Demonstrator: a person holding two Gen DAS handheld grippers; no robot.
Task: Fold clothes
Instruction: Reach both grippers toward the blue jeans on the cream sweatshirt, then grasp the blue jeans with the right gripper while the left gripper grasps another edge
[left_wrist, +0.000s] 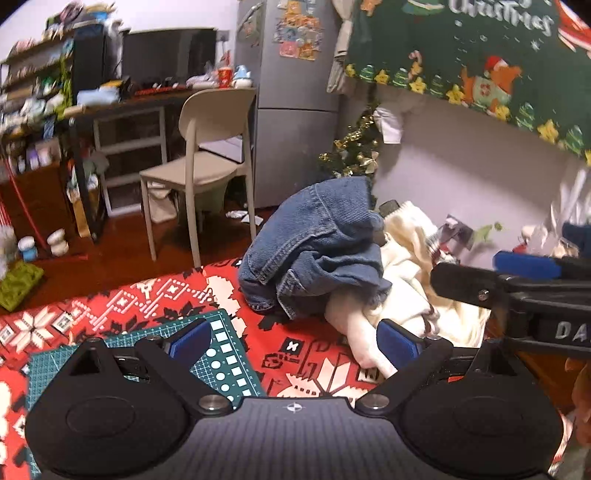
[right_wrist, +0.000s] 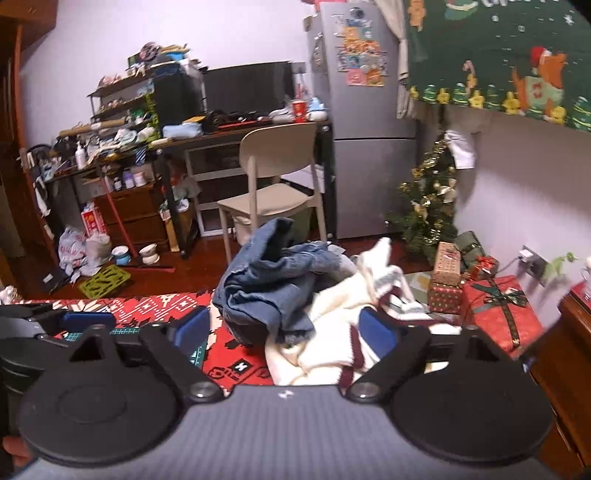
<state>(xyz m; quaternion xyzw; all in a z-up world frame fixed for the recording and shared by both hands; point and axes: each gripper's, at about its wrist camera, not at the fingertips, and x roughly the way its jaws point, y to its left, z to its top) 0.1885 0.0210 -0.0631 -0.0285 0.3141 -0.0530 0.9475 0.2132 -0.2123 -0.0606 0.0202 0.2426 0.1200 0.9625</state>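
Observation:
A crumpled pair of blue jeans (left_wrist: 314, 251) lies heaped on a cream sweater with dark red trim (left_wrist: 410, 284) on the red patterned tablecloth (left_wrist: 155, 299). My left gripper (left_wrist: 295, 343) is open just in front of the pile; a sweater fold lies against its right pad (left_wrist: 399, 345). My right gripper (left_wrist: 469, 267) reaches in from the right over the sweater. In the right wrist view the jeans (right_wrist: 269, 288) and sweater (right_wrist: 328, 332) lie ahead of the right gripper (right_wrist: 284, 330). Its jaws stand wide, and the pads do not press on cloth. The left gripper (right_wrist: 55, 314) shows at the left edge.
A green cutting mat (left_wrist: 225, 343) lies on the cloth under the left gripper. Beyond the table stand a beige chair (left_wrist: 207, 147), a grey fridge (left_wrist: 291, 110), a cluttered desk (right_wrist: 207, 136) and a small Christmas tree (right_wrist: 428, 206). Wrapped gift boxes (right_wrist: 495, 306) sit to the right.

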